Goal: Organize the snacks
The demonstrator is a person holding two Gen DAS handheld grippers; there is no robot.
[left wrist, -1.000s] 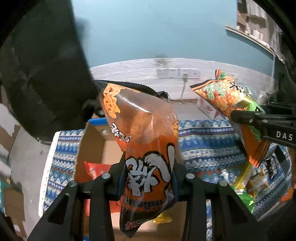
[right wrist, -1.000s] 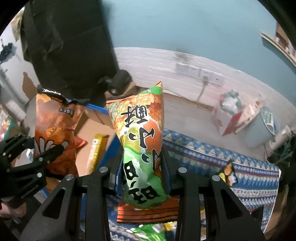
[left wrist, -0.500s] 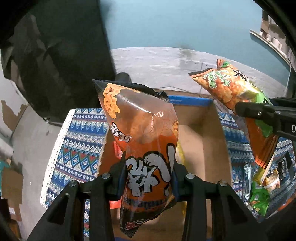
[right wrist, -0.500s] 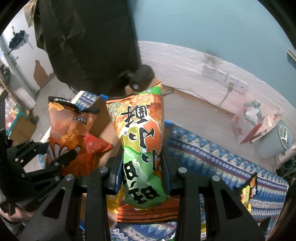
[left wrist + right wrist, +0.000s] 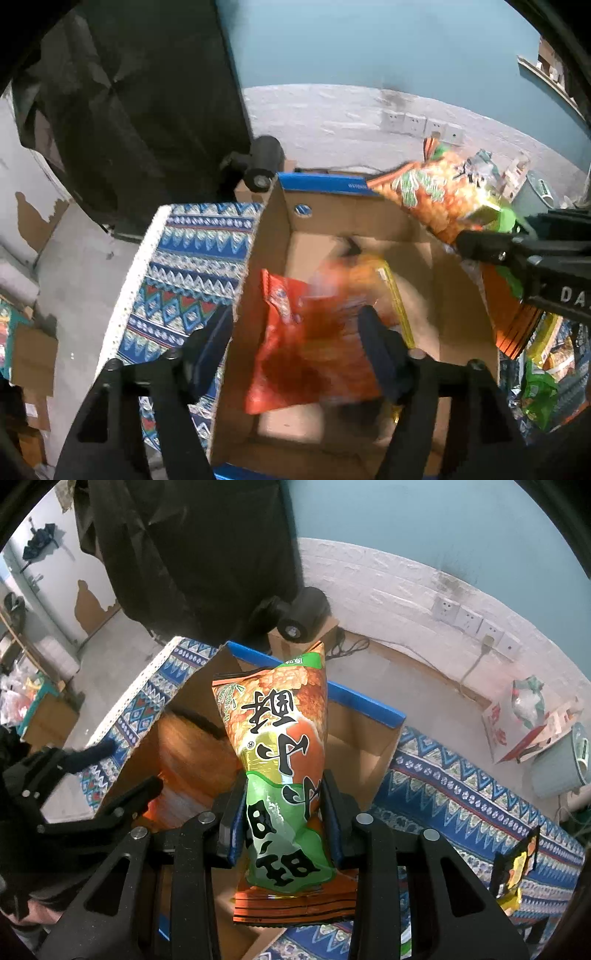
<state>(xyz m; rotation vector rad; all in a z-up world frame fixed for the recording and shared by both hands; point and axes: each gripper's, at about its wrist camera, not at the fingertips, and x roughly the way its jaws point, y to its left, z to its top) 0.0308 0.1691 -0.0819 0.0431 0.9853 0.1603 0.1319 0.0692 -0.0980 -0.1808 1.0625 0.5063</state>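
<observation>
An open cardboard box [image 5: 458, 295] with a blue rim stands on the patterned cloth. My left gripper [image 5: 295, 343] is open above it. An orange snack bag [image 5: 332, 354] shows blurred between and below its fingers, inside the box, over a red packet [image 5: 284, 295] and a yellow packet [image 5: 397, 299]. My right gripper [image 5: 282, 812] is shut on an orange and green snack bag [image 5: 280, 746], held upright over the box's right side. That bag also shows in the left wrist view [image 5: 439, 192].
The blue patterned cloth [image 5: 192, 258] covers the table, with its edge at the left. More snack packets [image 5: 539, 384] lie to the right of the box. A black camera [image 5: 299, 616] sits behind the box. A white wall with sockets [image 5: 469, 620] is behind.
My left gripper has opened and the orange bag has dropped from it into the box. Both grippers have moved over the box. The right gripper still holds its bag.
</observation>
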